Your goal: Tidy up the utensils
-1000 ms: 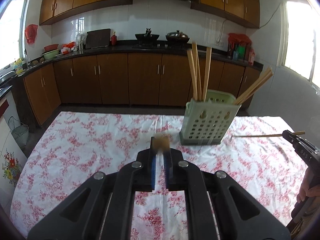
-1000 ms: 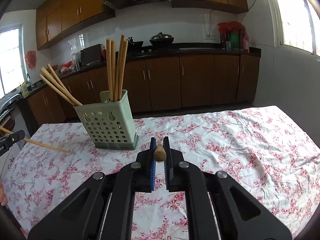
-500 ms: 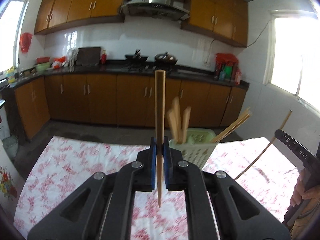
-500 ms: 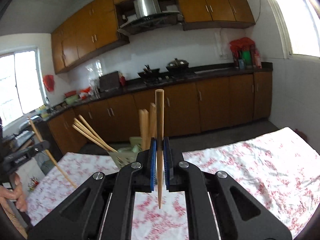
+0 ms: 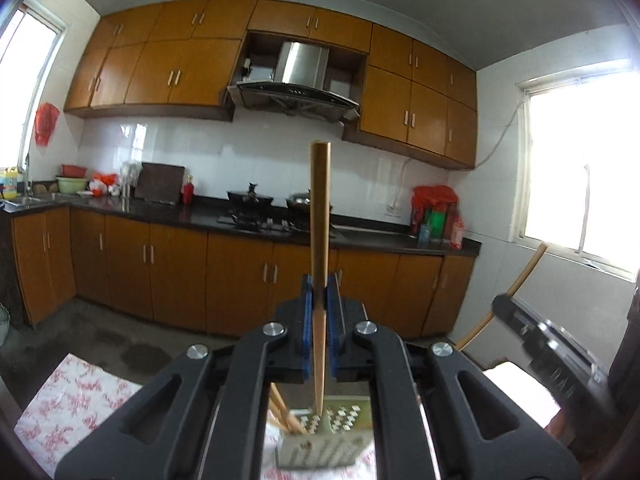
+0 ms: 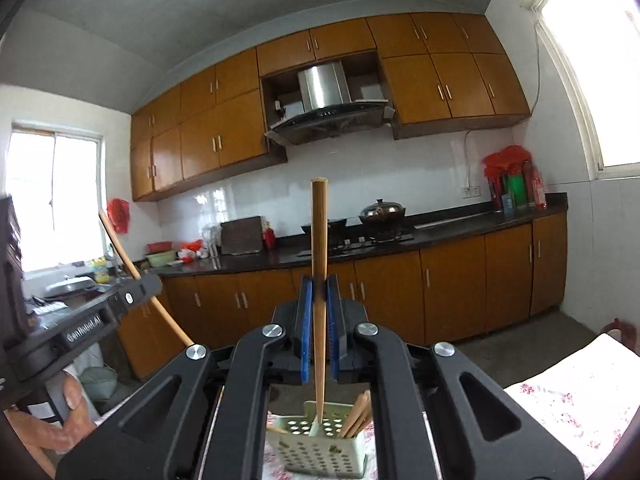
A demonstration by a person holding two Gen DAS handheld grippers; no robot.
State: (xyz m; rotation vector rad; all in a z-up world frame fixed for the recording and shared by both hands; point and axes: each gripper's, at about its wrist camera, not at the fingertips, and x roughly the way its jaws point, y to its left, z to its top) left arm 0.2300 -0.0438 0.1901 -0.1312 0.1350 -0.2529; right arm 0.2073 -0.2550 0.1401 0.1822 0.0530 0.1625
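Your left gripper (image 5: 320,300) has its fingers clamped on an upright chopstick (image 5: 320,240); your right gripper (image 6: 319,304) likewise grips another chopstick (image 6: 319,264), both tips above the basket (image 6: 320,446).

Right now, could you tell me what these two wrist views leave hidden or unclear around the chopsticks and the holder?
- Left wrist view: the green holder is blurred, its sides hidden by the left gripper.
- Right wrist view: the holder's base is cut off by the bottom edge.
- Both views: whether each held chopstick's tip is inside a compartment or above it is unclear.
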